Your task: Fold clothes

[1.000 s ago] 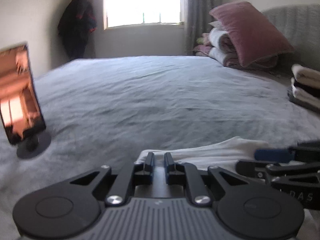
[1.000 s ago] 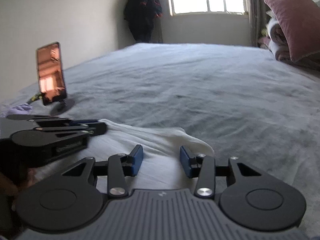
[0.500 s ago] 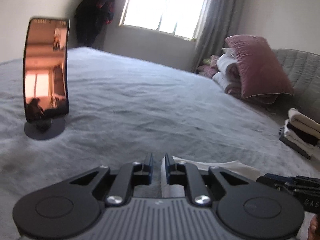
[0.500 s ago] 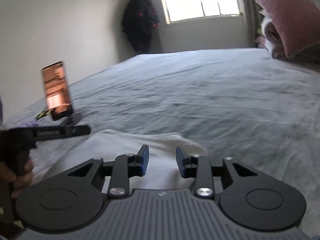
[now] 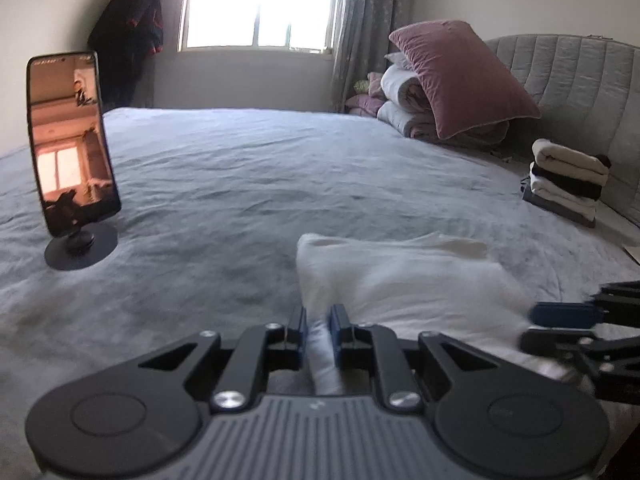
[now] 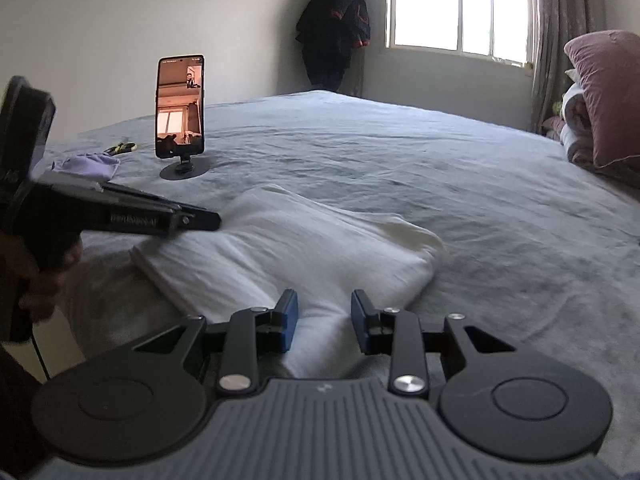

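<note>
A folded white garment [image 5: 400,280] [image 6: 280,252] lies on the grey bed [image 5: 260,184] [image 6: 400,168]. Its near edge rises in a ridge into both grippers. In the left wrist view, my left gripper [image 5: 319,330] is shut on a pinch of the white cloth. My right gripper [image 6: 325,326] holds a thicker fold, with its blue pads pressed on either side. The right gripper [image 5: 560,326] also shows at the right edge of the left wrist view, over the garment's near right corner. The left gripper [image 6: 200,220], held by a hand, reaches in over the far left corner in the right wrist view.
A phone on a round stand [image 5: 72,148] [image 6: 180,108] stands on the bed to the left. A stack of folded clothes [image 5: 568,180] sits by the grey headboard [image 5: 580,80]. A pink pillow [image 5: 460,80] lies on rolled bedding. A purple cloth [image 6: 88,164] lies beyond the left gripper.
The right gripper's fingers narrowed onto the cloth. Both grippers have drawn back and up, so more of the garment shows ahead of them. The left view swung back to the right.
</note>
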Demonstrator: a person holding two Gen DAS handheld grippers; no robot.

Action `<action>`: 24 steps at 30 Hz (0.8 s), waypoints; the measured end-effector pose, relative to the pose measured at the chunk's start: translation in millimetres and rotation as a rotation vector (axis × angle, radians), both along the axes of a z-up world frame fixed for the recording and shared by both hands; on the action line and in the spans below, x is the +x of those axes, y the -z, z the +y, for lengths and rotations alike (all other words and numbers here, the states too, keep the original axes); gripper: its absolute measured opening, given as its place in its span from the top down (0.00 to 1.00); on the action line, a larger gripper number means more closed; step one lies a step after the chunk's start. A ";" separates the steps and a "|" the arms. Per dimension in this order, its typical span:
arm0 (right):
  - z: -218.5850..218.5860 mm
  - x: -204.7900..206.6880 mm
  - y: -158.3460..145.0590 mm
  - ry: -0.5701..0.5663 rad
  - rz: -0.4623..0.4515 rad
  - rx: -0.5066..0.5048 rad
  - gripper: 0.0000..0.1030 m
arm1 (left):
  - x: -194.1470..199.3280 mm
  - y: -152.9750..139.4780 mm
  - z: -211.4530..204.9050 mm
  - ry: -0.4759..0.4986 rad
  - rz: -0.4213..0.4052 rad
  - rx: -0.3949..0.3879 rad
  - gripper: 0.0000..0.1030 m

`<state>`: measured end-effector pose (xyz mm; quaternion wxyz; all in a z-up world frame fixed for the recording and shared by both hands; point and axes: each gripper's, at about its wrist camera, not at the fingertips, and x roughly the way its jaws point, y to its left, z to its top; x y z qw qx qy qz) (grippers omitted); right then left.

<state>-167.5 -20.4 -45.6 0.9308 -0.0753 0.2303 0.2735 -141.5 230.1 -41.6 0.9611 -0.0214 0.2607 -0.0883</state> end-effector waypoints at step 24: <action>-19.6 1.6 -6.9 0.076 0.103 0.084 0.31 | -22.2 -26.9 2.9 0.135 -0.068 -0.070 0.38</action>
